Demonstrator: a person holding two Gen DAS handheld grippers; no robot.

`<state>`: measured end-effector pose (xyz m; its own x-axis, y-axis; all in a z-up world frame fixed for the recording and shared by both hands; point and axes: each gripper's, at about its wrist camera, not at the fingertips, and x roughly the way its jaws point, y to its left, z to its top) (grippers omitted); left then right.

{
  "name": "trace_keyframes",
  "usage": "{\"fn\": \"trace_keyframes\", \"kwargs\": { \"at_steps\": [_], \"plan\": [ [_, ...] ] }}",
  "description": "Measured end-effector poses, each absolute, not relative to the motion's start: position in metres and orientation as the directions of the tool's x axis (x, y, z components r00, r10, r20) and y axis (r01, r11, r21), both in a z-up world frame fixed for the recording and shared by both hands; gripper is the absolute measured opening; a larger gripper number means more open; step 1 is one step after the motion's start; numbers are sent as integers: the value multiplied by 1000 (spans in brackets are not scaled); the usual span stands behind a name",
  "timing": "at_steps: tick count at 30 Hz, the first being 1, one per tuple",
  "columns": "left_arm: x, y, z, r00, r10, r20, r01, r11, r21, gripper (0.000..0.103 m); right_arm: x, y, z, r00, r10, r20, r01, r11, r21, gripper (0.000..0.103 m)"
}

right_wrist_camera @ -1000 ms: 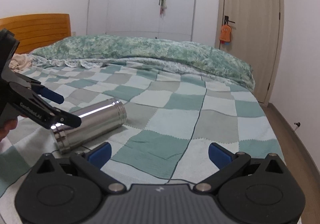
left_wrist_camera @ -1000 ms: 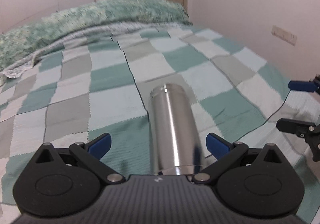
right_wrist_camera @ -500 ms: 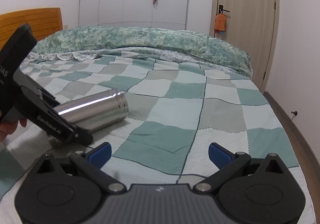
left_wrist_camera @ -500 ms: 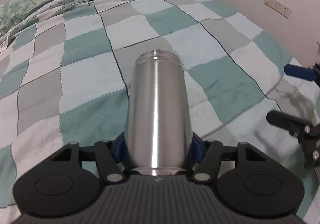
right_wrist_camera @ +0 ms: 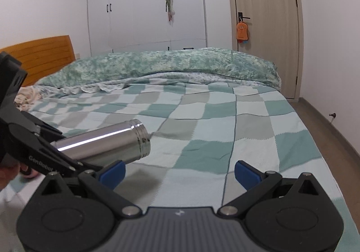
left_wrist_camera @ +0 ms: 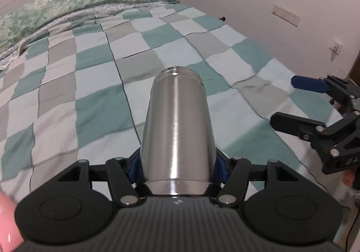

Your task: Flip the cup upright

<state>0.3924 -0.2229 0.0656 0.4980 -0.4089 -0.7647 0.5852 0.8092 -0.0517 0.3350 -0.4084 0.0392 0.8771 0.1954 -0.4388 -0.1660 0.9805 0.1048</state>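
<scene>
The cylindrical polished steel cup (left_wrist_camera: 177, 137) lies on its side above the green-and-grey checked bed (left_wrist_camera: 94, 112); its inside is hidden. Its long axis runs forward from the left claw (left_wrist_camera: 177, 167), clamped around its base, threaded mouth pointing away. The right claw (right_wrist_camera: 178, 172) gapes wide, empty.

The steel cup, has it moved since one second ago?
Yes. The steel cup, clamped by the left gripper, now sits lifted off the checkered blanket.
</scene>
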Motion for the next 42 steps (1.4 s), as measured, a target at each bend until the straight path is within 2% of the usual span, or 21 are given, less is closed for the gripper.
{"fn": "trace_keyframes", "kwargs": {
  "at_steps": [6,14,22,27,28,29,31,37,42],
  "plan": [
    [323,-212,82,515,-436,-738,567,819,-88,63,276,-399,57,878,211,-430,-182,977,107,103],
    [253,-197,49,535,-401,-744,470,872,-132,63,210,-384,52,861,232,-453,-203,973,112,103],
    [228,-200,-1,511,-330,-794,367,919,-146,63,164,-379,32,839,229,-493,-192,973,126,103],
    [220,-201,-4,544,-332,-770,372,919,-133,64,149,-379,29,834,228,-503,-186,974,132,103],
    [218,-200,-4,547,-338,-766,381,915,-131,70,146,-378,30,835,228,-501,-187,973,132,103],
    [216,-199,-2,548,-346,-761,396,909,-128,84,144,-377,31,837,229,-496,-189,973,131,103],
    [209,-193,4,570,-350,-743,402,908,-120,103,142,-376,35,842,230,-487,-191,973,129,103],
    [198,-148,36,615,-365,-699,362,918,-161,103,140,-364,49,862,232,-451,-196,973,124,103],
    [191,-98,68,706,-324,-630,309,941,-137,103,161,-338,49,843,239,-481,-199,971,134,103]
  ]
}}
